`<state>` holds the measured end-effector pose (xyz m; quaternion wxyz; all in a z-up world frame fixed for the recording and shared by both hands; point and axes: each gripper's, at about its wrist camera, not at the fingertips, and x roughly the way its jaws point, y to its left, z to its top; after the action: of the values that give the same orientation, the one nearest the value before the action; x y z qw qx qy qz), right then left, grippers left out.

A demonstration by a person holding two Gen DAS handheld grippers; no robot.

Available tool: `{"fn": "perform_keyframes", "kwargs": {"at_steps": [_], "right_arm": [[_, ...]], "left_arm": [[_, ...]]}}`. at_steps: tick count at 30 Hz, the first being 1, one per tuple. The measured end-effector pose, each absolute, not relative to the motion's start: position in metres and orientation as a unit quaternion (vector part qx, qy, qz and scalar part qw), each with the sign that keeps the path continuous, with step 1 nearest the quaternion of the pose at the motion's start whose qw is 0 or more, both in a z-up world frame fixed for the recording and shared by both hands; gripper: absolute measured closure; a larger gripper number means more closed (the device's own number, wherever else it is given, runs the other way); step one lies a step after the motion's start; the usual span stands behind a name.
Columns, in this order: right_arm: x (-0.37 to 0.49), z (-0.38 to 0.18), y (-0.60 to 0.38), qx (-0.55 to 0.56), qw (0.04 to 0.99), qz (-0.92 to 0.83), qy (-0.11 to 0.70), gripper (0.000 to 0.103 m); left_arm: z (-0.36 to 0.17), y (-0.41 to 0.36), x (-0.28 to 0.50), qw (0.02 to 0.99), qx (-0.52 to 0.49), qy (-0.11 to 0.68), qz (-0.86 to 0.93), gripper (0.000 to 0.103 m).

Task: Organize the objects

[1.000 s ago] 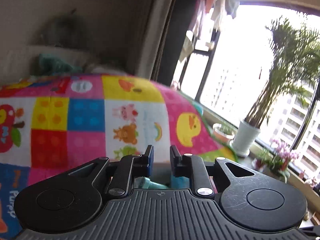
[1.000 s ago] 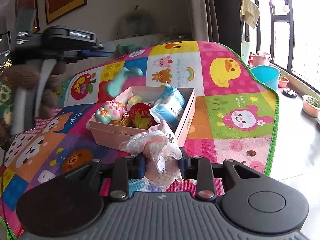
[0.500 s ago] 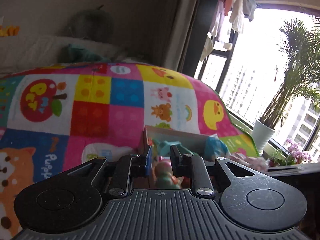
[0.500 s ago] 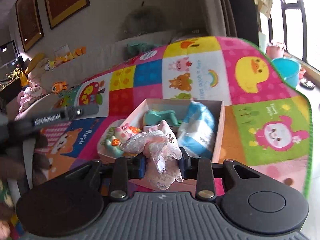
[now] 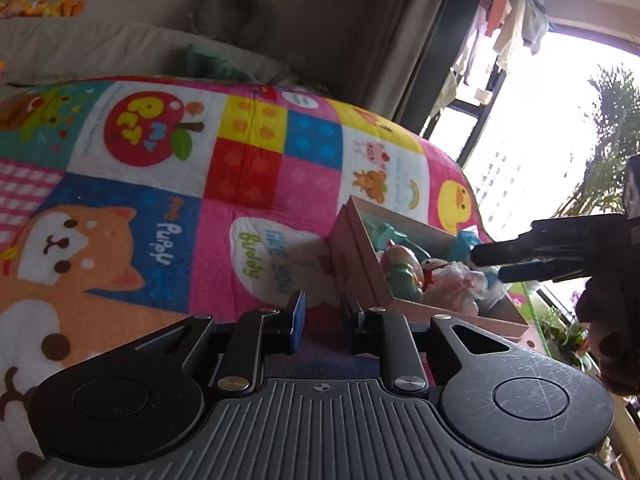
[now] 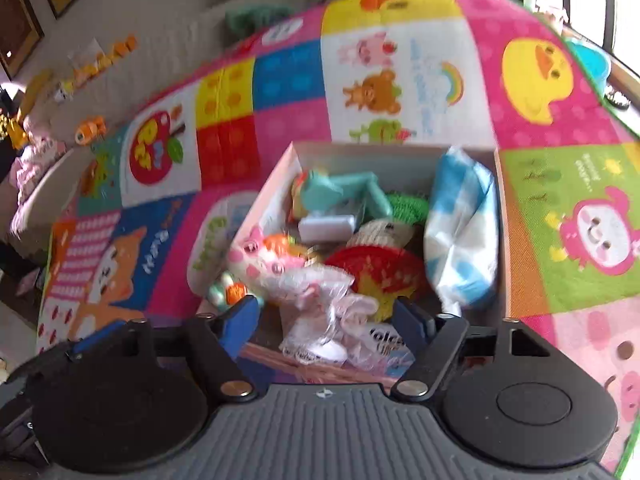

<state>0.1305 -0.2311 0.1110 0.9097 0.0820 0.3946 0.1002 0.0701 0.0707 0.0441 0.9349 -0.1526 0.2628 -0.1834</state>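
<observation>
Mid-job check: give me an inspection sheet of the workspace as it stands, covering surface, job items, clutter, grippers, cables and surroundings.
Surface: colourful patchwork cartoon play mat, flat.
Job's things: open pink cardboard box holding a blue-white checked pouch, teal plastic toy, red strawberry toy; pink-white frilly cloth at the box's near edge.
Clutter: small orange toys beyond the mat.
Grippers: right gripper jaws opening, frilly cloth between them, pads clear; left gripper shut, nothing held.
Cables: nothing seen.
Surroundings: window with potted palm, hanging laundry.
</observation>
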Motion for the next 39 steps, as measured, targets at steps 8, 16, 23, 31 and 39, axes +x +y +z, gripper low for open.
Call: {"fn": "perform_keyframes", "kwargs": {"at_steps": [8, 16, 23, 31, 39], "right_arm": [[0.159, 0.089, -0.22, 0.151, 0.867, 0.146, 0.451, 0.054], [0.148, 0.071, -0.245, 0.175, 0.876, 0.139, 0.428, 0.053], [0.071, 0.107, -0.287, 0.046, 0.954, 0.098, 0.279, 0.028], [0.048, 0.068, -0.306, -0.017, 0.95, 0.101, 0.296, 0.026], [0.064, 0.034, -0.244, -0.067, 0.939, 0.127, 0.312, 0.044]], "left_arm": [[0.047, 0.061, 0.076, 0.927, -0.16, 0.27, -0.204, 0.082], [0.048, 0.033, 0.104, 0.908, -0.158, 0.317, -0.226, 0.082], [0.047, -0.011, 0.142, 0.904, -0.11, 0.353, -0.215, 0.076], [0.035, -0.036, 0.167, 0.908, -0.049, 0.396, -0.13, 0.072], [0.041, 0.006, 0.141, 0.915, -0.018, 0.392, -0.097, 0.044]]}}
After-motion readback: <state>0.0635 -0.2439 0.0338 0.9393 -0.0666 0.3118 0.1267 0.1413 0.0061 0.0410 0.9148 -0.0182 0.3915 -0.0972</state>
